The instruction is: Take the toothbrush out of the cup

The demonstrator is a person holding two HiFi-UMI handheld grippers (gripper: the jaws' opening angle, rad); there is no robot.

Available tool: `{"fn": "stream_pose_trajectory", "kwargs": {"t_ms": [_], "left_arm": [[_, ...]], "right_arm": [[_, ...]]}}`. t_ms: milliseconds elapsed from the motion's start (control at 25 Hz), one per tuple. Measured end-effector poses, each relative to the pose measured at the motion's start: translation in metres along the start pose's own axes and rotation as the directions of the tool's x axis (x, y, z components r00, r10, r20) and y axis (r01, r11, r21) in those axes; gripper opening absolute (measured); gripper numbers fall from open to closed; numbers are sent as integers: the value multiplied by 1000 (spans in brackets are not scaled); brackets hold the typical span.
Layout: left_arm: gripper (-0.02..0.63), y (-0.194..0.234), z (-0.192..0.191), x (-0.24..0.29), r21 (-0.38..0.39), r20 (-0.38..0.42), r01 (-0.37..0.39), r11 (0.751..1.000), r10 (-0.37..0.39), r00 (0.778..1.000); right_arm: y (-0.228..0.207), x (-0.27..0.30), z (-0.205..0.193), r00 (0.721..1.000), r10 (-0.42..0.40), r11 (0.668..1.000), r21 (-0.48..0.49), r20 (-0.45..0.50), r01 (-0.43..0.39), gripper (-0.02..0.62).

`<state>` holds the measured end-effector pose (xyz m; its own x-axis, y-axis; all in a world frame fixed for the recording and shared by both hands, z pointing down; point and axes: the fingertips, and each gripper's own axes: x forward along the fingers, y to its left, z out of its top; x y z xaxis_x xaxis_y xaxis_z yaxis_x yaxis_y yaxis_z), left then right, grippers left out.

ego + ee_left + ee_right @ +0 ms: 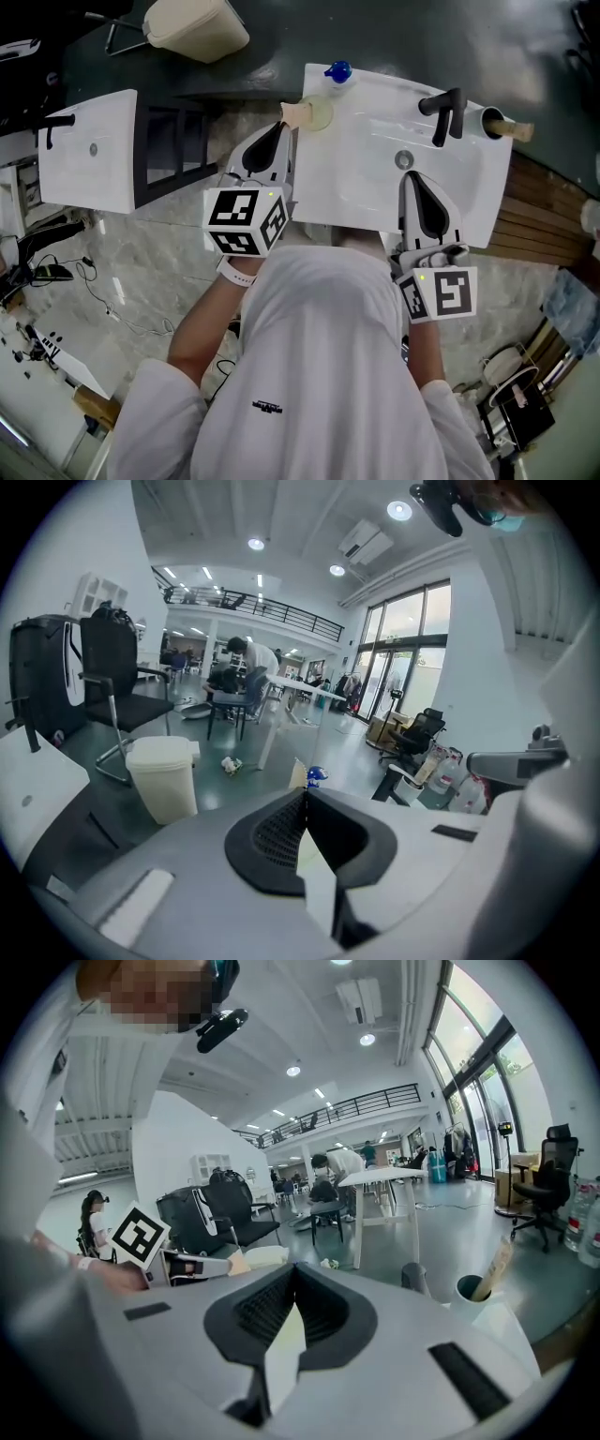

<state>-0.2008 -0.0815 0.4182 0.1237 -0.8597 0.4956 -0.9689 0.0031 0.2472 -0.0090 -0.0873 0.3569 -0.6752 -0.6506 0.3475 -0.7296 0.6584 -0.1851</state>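
Toothbrush standing in the white cup, wooden handle leaning out over the rim, at the far right corner of the sink, just right of the black tap. Nearest to it, the right gripper: jaws pressed together with nothing between them, poised over the near edge of the basin, well apart from the cup. Left gripper likewise closed and empty, by the sink's left edge, near a pale round dish and a small blue object. Extraction apparently not yet begun. Likely trouble ahead: arriving at the handle with jaws not yet spread, and so knocking it aside or tipping the cup off the corner; pinching too low, catching the rim and lifting cup along with brush; pulling on a slant, dragging the handle against the rim and toppling an unsteadied cup; clipping the tap on the approach, given the closeness of tap and cup. Farther out, a cream bin on the dark floor and a second white basin off to the left.
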Motion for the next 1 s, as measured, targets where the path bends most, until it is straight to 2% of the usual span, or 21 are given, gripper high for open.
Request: {"fn": "stream_pose_trajectory", "kwargs": {"t_ms": [280, 600, 800, 1000], "left_arm": [[6, -20, 30, -30, 42, 61, 39, 998, -42, 997], [6, -67, 56, -66, 92, 119, 144, 985, -154, 981], [6, -99, 60, -77, 132, 113, 217, 967, -233, 966], [6, -127, 55, -73, 167, 80, 277, 946, -293, 953]], "right_arm": [[-7, -23, 22, 997, -42, 999, -17, 59, 43, 6], [-19, -60, 42, 983, -128, 991, -28, 133, 133, 6], [-43, -97, 49, 960, -223, 974, -12, 172, 228, 6], [-68, -127, 40, 936, -307, 951, 19, 173, 308, 6]]}}
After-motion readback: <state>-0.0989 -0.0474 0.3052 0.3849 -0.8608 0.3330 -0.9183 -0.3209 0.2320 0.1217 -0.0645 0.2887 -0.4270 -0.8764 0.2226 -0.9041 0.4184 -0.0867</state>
